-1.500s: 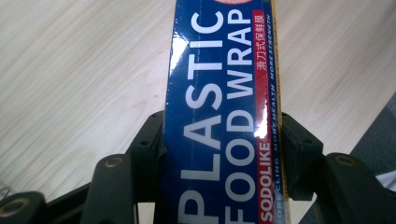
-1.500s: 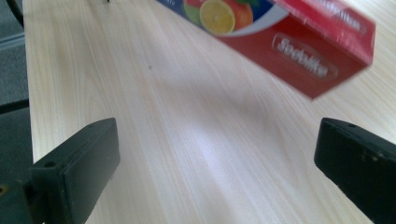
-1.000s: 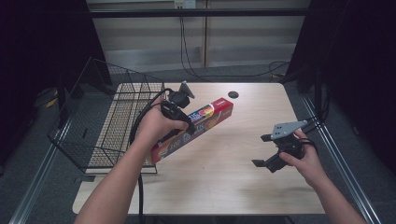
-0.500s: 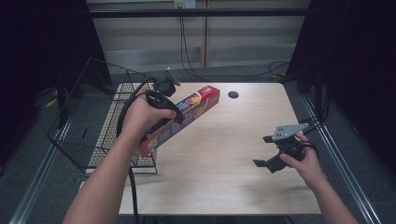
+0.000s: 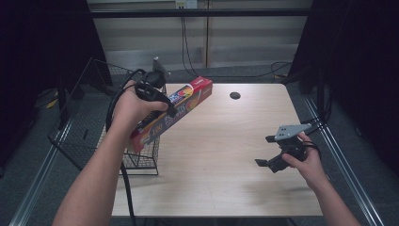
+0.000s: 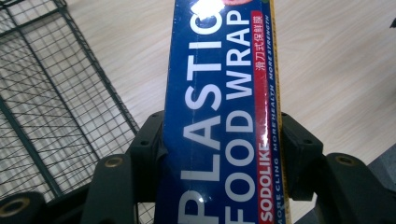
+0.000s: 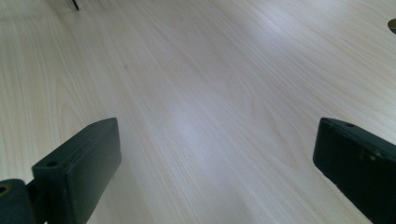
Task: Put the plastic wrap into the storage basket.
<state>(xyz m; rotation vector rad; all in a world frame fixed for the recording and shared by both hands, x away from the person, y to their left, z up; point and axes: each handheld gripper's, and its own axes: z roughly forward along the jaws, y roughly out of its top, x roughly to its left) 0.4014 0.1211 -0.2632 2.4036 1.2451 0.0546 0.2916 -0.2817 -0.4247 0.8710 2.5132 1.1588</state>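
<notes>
A long red and blue box of plastic food wrap [image 5: 176,108] hangs tilted in the air over the table's left edge, its lower end above the wire basket [image 5: 84,132]. My left gripper [image 5: 162,110] is shut on the box near its middle. In the left gripper view both black jaws press the sides of the box [image 6: 224,121], whose blue face reads PLASTIC FOOD WRAP. My right gripper [image 5: 266,151] hovers low over the right part of the wooden table [image 5: 221,155], open, with only bare wood [image 7: 210,121] between its jaws.
The black wire basket [image 6: 51,107] stands against the table's left side, partly on the floor side. A dark round hole [image 5: 235,95] sits in the tabletop near the far edge. Cables run along the floor behind the table.
My left gripper has carried the box up and to the left, from over the table's middle to above the basket's edge. The right gripper has stayed where it was.
</notes>
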